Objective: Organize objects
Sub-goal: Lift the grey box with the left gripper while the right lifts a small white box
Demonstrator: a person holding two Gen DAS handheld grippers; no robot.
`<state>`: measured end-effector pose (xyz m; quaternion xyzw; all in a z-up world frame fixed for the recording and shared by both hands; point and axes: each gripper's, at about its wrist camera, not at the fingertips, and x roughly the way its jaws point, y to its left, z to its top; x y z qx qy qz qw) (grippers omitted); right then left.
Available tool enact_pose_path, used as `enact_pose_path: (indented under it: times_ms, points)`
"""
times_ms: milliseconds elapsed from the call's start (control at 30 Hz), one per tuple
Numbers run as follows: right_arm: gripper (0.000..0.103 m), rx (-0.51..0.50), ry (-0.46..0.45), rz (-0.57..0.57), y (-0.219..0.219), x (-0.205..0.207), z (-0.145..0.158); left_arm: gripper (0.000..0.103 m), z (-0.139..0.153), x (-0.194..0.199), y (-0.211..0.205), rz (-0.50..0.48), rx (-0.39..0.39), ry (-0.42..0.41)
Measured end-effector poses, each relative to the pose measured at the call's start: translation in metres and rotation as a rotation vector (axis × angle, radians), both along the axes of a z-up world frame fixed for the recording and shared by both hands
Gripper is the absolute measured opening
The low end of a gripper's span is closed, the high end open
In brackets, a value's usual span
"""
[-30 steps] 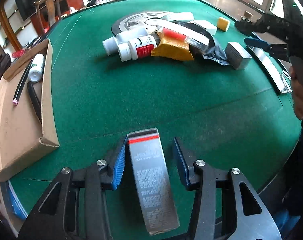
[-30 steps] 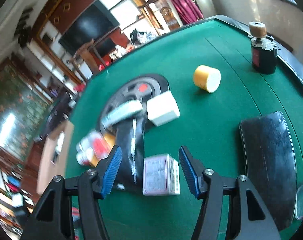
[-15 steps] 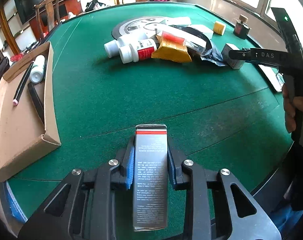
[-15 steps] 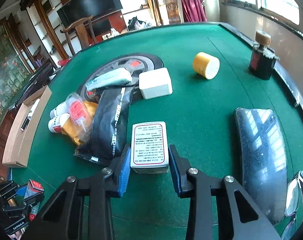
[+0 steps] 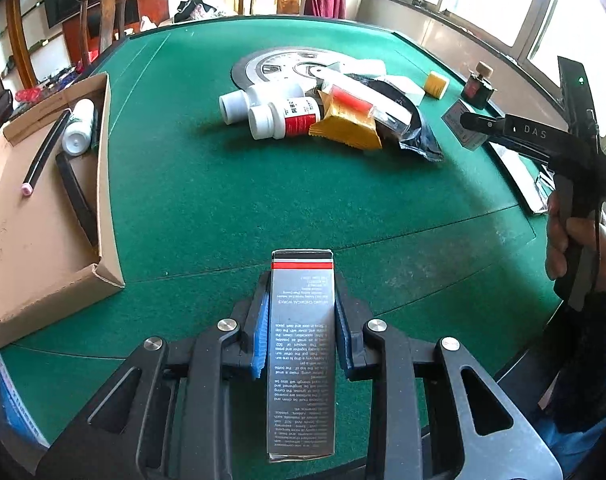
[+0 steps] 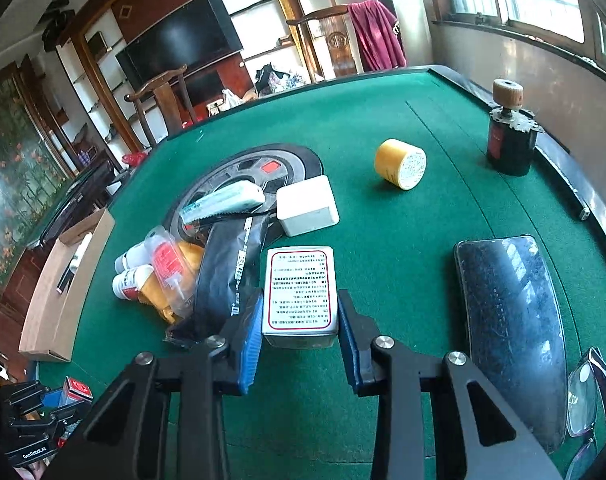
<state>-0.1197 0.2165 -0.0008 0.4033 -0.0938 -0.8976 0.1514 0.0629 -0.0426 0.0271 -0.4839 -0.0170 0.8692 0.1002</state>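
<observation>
Silver carton [image 5: 301,354] with a red band near its far end sits clamped in the left gripper [image 5: 301,334], blue pads [image 5: 259,336] pressed on both long sides, held over the near edge of the green felt table [image 5: 231,200]. Landmark: the wheel-print mat [image 5: 287,66] at table centre.

Left wrist view, near to far:
- Cardboard tray [image 5: 43,248] lies well left of the mat, holding a white bottle [image 5: 78,127], a black pen with a pink tip [image 5: 45,150] and a dark strip along its right wall.
- Pile on the near side of the mat: two white bottles [image 5: 281,117] lying down, a yellow packet [image 5: 349,126], a clear red-labelled packet across it, a black pouch [image 5: 417,132] on the right.
- Right gripper [image 5: 515,130] is seen side-on here, right of the mat, the person's hand [image 5: 563,240] on its handle; its pads are hidden from this angle.

Right wrist view supplies what that angle hides:
- Right gripper [image 6: 299,334] has its blue pads either side of a white box with red-bordered print [image 6: 301,294]; the left pad touches, while a thin gap seems to show on the right, so a firm grip cannot be told.
- That box lies just beside the black pouch [image 6: 227,272], on the near side of the mat [image 6: 255,176].
- Glossy dark slab [image 6: 511,320] and spectacles [image 6: 591,392] lie near right.
- White box [image 6: 307,205] rests at the mat's edge; a pale green packet [image 6: 223,202] lies on the mat.
- Yellow roll [image 6: 401,164] lies right of the mat; a dark bottle with a wooden stopper [image 6: 509,136] stands far right by the rail.
- Left gripper [image 6: 43,408] shows at bottom left, carton end-on.
</observation>
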Motion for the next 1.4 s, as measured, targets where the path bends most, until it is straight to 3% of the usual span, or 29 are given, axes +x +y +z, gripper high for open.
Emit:
enact_pose_path:
  times_ms: [367, 600, 800, 967, 1400]
  points:
    - [0.034, -0.073, 0.047, 0.025, -0.003, 0.006, 0.011, 0.027, 0.013, 0.004, -0.016, 0.020, 0.051, 0.023]
    - [0.034, -0.135, 0.034, 0.123, -0.037, 0.016, 0.024, 0.027, 0.036, 0.013, -0.052, 0.076, 0.102, 0.078]
    - [0.034, -0.142, 0.021, 0.256, -0.094, 0.025, 0.037, 0.027, 0.053, 0.023, -0.098, 0.163, 0.122, 0.132]
    - [0.034, -0.163, -0.049, 0.366, -0.145, 0.025, 0.035, 0.027, 0.058, 0.028, -0.136, 0.233, 0.136, 0.155]
    - [0.034, -0.087, -0.104, 0.571, -0.313, 0.003, 0.055, 0.027, 0.044, -0.009, -0.228, 0.402, 0.154, 0.114]
